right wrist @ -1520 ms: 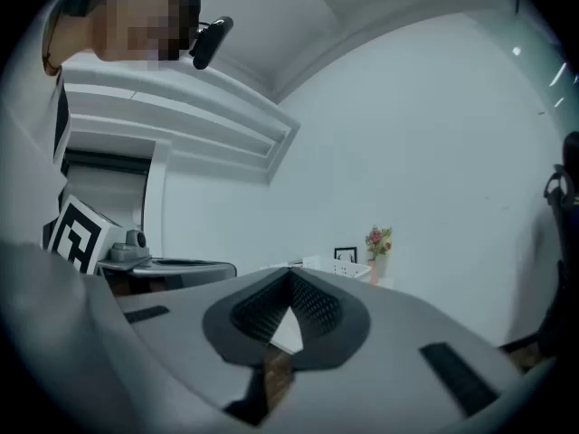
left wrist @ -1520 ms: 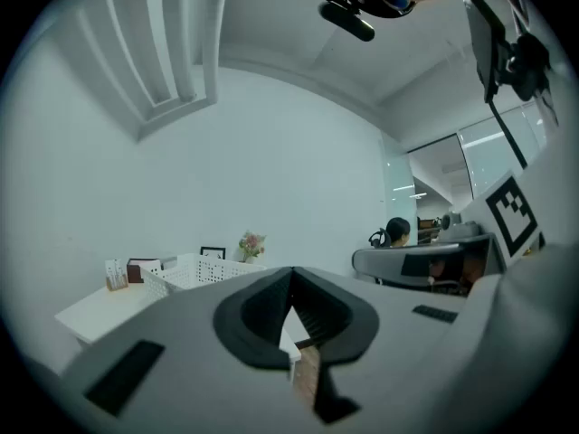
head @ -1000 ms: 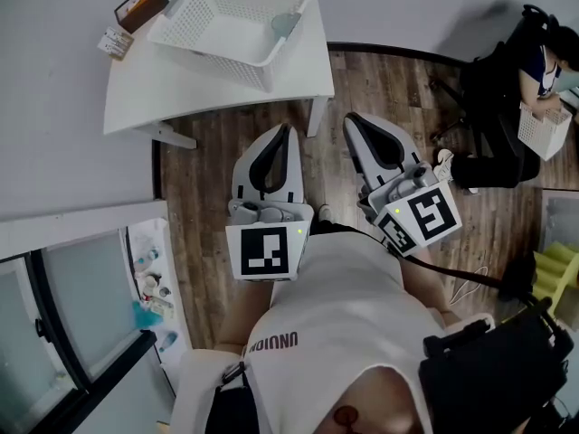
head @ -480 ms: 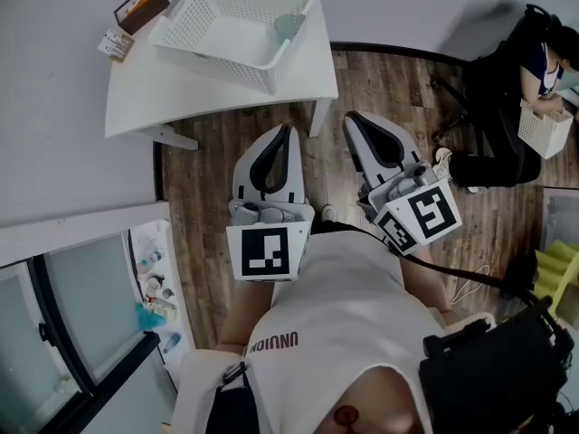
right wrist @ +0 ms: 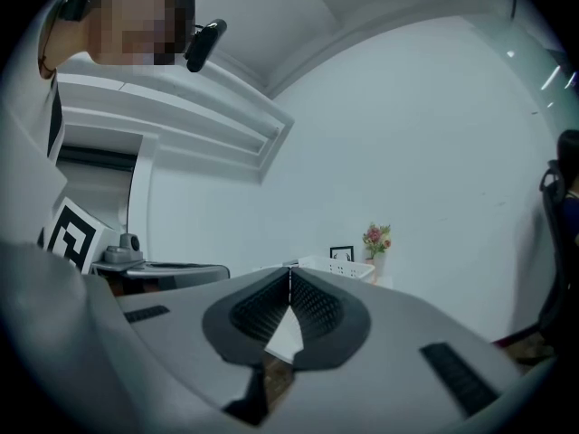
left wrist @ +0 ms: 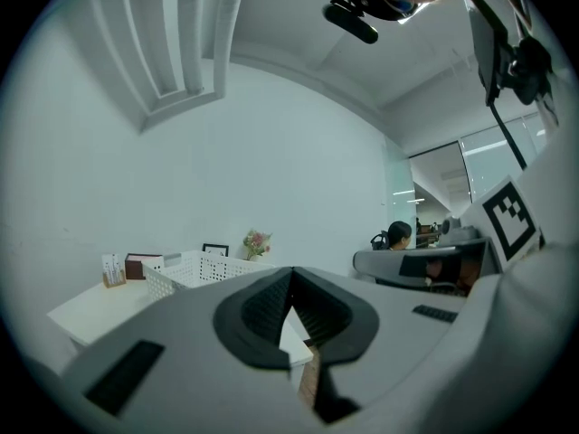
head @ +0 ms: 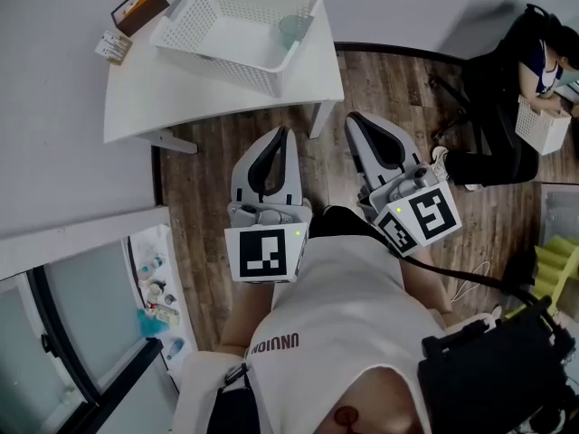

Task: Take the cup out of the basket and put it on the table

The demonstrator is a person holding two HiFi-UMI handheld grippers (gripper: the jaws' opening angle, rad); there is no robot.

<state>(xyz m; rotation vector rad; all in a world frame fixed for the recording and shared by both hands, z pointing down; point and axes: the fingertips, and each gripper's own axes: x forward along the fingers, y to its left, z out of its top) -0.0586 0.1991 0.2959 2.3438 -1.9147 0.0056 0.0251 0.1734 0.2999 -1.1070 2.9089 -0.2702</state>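
So both grippers are empty right now. The left gripper has its jaws pressed together at the tips with nothing between them, and the right gripper is the same: jaws together, holding nothing. In the head view they sit side by side over the wooden floor, close to the person's body and pointing up toward the counter. Neither one touches it.

The cup is a see-through, slightly bluish one, and it's inside the white perforated basket, tucked into the right-hand end. The basket sits on the counter, turned a bit diagonally, with its right end near the counter's right edge.

Other bits on the counter: a brown box just off the basket's left end, and a small card stand beside that — both well apart from the cup. The right gripper view also picks up some flowers and a little picture frame behind the basket.

Another person sits off to the far right, well away from the counter.
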